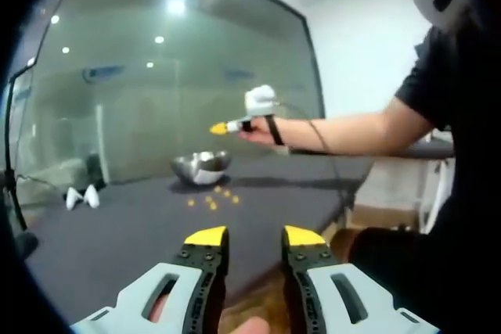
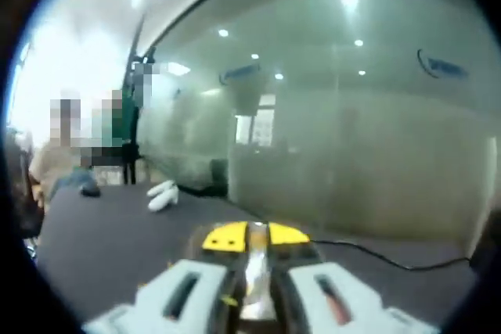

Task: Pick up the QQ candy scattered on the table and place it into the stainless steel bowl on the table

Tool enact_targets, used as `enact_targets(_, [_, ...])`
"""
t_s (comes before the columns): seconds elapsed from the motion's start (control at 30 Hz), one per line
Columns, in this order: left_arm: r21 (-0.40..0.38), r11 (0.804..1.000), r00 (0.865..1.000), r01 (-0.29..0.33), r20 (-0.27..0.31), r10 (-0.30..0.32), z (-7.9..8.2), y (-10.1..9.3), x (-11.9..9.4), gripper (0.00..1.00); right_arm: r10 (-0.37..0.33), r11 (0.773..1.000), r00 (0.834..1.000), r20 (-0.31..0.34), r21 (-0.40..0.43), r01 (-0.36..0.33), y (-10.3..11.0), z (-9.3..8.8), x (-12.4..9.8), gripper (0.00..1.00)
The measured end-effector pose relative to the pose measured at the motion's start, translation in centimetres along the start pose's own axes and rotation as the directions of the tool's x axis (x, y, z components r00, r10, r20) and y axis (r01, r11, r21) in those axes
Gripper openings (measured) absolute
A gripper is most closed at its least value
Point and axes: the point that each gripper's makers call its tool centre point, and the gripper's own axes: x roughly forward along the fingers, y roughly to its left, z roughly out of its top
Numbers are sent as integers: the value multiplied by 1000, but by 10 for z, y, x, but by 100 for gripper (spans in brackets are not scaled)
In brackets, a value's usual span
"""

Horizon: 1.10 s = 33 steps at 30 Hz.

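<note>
1. Left tool [image 1: 255, 236]: yellow-tipped jaws spread apart with a clear gap, nothing between them. It sits low, over the near edge of the dark tabletop [image 1: 117, 240].
2. QQ candy [image 1: 213, 199]: small orange-yellow pieces scattered on the tabletop, ahead of the left tool, just in front of the bowl.
3. Stainless steel bowl [image 1: 201, 167]: shiny, upright on the tabletop, beyond the candy, straight ahead and slightly left of the left tool. Contents not visible.
4. Right tool [image 1: 221, 127]: seen in the left gripper view, held up in the air by the person's hand [image 1: 258, 132], above the bowl and a bit to its right. Yellow tips look pressed together here.
5. Right gripper view: right tool [image 2: 257, 235] has its jaws closed tip to tip. Cannot tell if a candy is pinched between them; something shiny shows in the slot behind the tips, too blurred to name.
6. Person's forearm [image 1: 352, 132] reaches in from the right of the left gripper view, a black strap on the wrist, a thin cable hanging below it.
7. Small white object [image 1: 81, 197] on the tabletop, far left of the left tool; the same kind of white object [image 2: 163, 195] shows ahead-left of the right tool.
8. Glass wall [image 1: 172, 76] behind the tabletop, ceiling lights reflected in it.
</note>
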Motion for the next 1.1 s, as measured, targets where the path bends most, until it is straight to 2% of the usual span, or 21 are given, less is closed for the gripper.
enact_targets(0.1, [-1,1000,1000,-4,1,4,0,1,0,28,-4,1000,1000,-11,8,4,-6,-4,11,9])
enact_targets(0.23, [-1,1000,1000,-5,-4,5,-1,1,2,28,-1,1000,1000,-11,19,1,-5,-5,8,9])
enact_targets(0.33, [-1,1000,1000,1,-12,-1,-4,0,2,28,5,1000,1000,-21,-10,-5,-4,-9,12,9])
enact_targets(0.53, [-5,1000,1000,-10,-8,10,-2,4,0,28,-13,1000,1000,-15,1,13,-11,-7,17,9])
enact_targets(0.7, [-4,1000,1000,-18,-8,18,-3,5,0,28,-14,1000,1000,7,-22,14,-9,-1,19,10])
enact_targets(0.77, [-8,1000,1000,-24,-5,24,-2,6,-1,28,-3,1000,1000,0,-25,3,-8,-1,20,15])
enact_targets(0.83, [-10,1000,1000,-26,-1,26,-2,6,-1,28,4,999,1000,-2,-32,-4,-5,-3,19,20])
enact_targets(1.1, [-11,1000,1000,-28,-1,27,-2,6,-1,28,-6,1000,1000,-20,-15,6,-5,-8,14,17])
